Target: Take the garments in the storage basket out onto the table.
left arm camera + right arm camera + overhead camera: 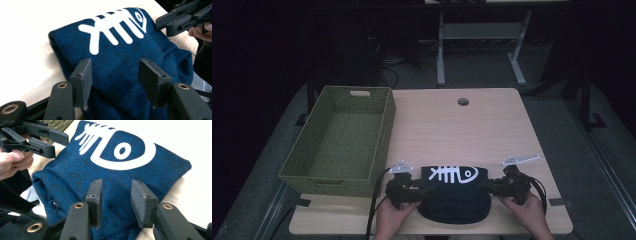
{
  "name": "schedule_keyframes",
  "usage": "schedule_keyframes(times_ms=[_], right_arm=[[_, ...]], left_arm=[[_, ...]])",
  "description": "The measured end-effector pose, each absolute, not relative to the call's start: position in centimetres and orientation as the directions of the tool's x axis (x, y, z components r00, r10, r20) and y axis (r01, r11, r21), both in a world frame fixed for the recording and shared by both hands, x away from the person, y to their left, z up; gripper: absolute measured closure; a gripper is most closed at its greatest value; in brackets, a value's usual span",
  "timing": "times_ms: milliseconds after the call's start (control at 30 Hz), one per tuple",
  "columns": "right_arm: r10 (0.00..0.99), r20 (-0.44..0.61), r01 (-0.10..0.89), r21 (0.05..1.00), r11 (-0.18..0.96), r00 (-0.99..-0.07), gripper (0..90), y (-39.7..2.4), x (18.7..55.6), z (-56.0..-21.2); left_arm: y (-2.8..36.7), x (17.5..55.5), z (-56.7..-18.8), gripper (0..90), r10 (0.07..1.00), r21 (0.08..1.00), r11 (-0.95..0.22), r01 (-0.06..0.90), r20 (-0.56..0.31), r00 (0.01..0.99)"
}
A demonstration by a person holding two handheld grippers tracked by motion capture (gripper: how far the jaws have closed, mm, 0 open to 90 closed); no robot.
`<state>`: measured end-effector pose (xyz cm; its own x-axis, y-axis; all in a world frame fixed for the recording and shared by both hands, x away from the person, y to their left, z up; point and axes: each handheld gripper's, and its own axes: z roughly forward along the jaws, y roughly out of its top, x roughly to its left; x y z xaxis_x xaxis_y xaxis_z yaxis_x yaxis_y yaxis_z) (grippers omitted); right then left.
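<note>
Navy folded knit garment with a white fishbone print (455, 192) sits between my tools — left tool (113, 75) and right tool (116, 197) both parted, gripping nothing; next I'd pinch its ends.

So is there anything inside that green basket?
No, the green basket sits empty; the folded blue garment lies on the table beside it.

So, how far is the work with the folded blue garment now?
Done: the blue garment lies folded into a compact bundle at the table's near edge, fish-bone print up. In hand: the left gripper and right gripper sit at its two ends, jaws open over the cloth. Probably left: moving it into the empty green basket.
</note>
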<state>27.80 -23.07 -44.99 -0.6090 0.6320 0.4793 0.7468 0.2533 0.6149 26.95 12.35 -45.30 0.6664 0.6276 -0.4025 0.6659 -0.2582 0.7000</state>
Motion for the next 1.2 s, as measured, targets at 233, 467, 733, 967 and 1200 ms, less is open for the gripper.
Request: schedule_keyframes(times_ms=[233, 467, 733, 967, 1200], right_arm=[[0.661, 0.465, 0.753, 0.612, 0.241, -0.589, 56.1, -23.7, 28.0, -45.3], [0.694, 0.452, 0.766, 0.601, 0.227, -0.56, 52.1, -24.5, 28.1, -45.9], [0.704, 0.453, 0.771, 0.6, 0.213, -0.547, 51.2, -24.5, 28.0, -46.6], [0.707, 0.469, 0.781, 0.595, 0.19, -0.529, 48.9, -24.7, 27.8, -46.9], [0.697, 0.495, 0.791, 0.586, 0.172, -0.519, 48.7, -24.4, 27.6, -47.4]], left_arm=[[12.9, 27.6, -45.9, 43.0, 0.644, 0.677, -0.222, 0.702, -0.439, 0.627], [13.0, 28.0, -46.3, 41.6, 0.648, 0.667, -0.203, 0.717, -0.457, 0.609], [12.8, 28.4, -46.7, 40.9, 0.651, 0.655, -0.19, 0.732, -0.474, 0.593], [12.6, 28.6, -47.0, 40.0, 0.652, 0.646, -0.181, 0.741, -0.486, 0.583], [12.4, 28.6, -47.1, 39.8, 0.648, 0.639, -0.174, 0.749, -0.499, 0.576]])
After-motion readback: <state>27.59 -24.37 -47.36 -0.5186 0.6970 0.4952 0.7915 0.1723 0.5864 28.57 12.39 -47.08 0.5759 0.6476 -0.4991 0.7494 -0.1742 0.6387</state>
